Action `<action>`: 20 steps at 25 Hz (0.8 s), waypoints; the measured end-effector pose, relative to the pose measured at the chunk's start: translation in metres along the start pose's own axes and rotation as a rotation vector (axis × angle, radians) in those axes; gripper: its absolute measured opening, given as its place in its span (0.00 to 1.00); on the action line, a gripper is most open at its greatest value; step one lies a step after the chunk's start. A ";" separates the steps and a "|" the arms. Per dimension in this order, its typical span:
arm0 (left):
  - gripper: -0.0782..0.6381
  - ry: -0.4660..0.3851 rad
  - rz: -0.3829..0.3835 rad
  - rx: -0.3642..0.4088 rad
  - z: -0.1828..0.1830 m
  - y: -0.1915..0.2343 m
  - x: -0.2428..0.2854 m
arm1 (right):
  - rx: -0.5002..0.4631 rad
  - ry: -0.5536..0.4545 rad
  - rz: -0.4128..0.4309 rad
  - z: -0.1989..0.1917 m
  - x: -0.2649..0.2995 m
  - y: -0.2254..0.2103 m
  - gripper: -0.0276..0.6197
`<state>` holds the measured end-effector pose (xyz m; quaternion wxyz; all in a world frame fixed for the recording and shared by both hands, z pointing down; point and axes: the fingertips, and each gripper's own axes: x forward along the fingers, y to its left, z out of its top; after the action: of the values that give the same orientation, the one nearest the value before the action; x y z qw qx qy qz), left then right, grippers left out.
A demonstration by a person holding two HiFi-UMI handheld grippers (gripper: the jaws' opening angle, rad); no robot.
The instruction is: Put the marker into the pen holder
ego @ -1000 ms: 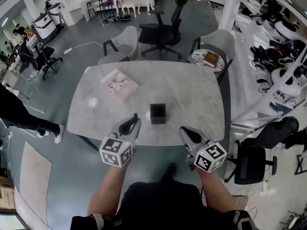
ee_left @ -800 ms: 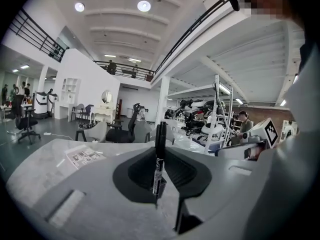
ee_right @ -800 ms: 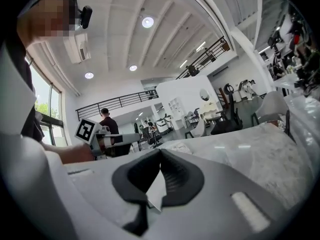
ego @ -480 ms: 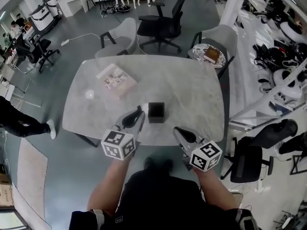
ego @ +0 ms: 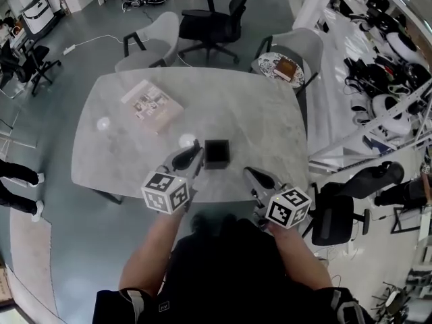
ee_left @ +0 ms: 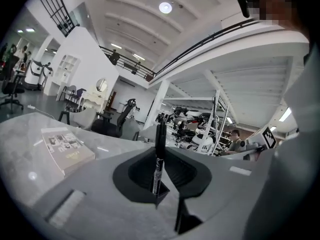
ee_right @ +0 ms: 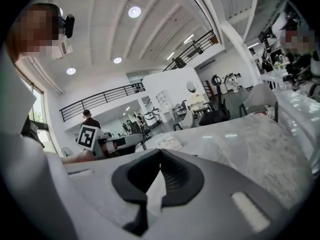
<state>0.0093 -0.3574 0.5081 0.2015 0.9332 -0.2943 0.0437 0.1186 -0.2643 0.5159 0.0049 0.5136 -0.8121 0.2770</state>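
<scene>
Black marker (ee_left: 159, 156) is clamped in the left hand-held gripper (ego: 192, 156). The jaws are partly closed on its barrel. In the left gripper view it stands upright, with its upper end poking well above the jaws.

The holder (ego: 217, 152) is a black open-top box on the marble bench (ego: 256, 106). It sits just right of that gripper's tips and apart from them. The marker is not in it yet.

The right hand-held gripper (ego: 252, 175) is empty, jaw tips together, over the bench's near edge, with the holder ahead-left of it. A book (ego: 152, 104) lies well ahead-left of the left gripper.
</scene>
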 end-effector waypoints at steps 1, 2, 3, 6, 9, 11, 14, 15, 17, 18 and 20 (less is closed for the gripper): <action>0.19 0.000 0.008 -0.009 -0.003 0.005 0.001 | -0.004 0.010 0.007 -0.001 0.004 0.001 0.05; 0.19 -0.002 0.016 -0.015 -0.005 0.010 0.002 | -0.009 0.016 0.015 0.000 0.007 0.001 0.05; 0.19 -0.006 0.024 -0.018 -0.005 0.013 0.004 | -0.015 0.019 0.023 0.003 0.010 -0.001 0.05; 0.19 -0.023 0.043 -0.034 -0.003 0.019 0.017 | -0.032 0.024 0.052 0.017 0.022 -0.014 0.05; 0.19 -0.033 0.071 -0.048 -0.007 0.017 0.034 | -0.043 0.046 0.108 0.024 0.032 -0.030 0.05; 0.19 -0.039 0.094 -0.043 -0.011 0.015 0.047 | -0.054 0.062 0.158 0.027 0.036 -0.038 0.05; 0.19 -0.065 0.154 -0.047 -0.020 0.015 0.063 | -0.057 0.083 0.228 0.033 0.038 -0.052 0.05; 0.19 -0.070 0.183 -0.051 -0.024 0.015 0.067 | -0.053 0.090 0.250 0.034 0.037 -0.057 0.05; 0.19 -0.066 0.243 -0.048 -0.034 0.016 0.073 | -0.044 0.103 0.287 0.035 0.032 -0.065 0.05; 0.19 -0.057 0.272 -0.043 -0.040 0.017 0.076 | -0.040 0.110 0.300 0.036 0.030 -0.070 0.05; 0.19 -0.037 0.320 -0.037 -0.050 0.019 0.080 | -0.031 0.125 0.321 0.035 0.026 -0.079 0.05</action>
<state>0.0665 -0.3939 0.5769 0.2039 0.8711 -0.4436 0.0527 0.1822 -0.3273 0.5291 0.0191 0.3589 -0.8860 0.2931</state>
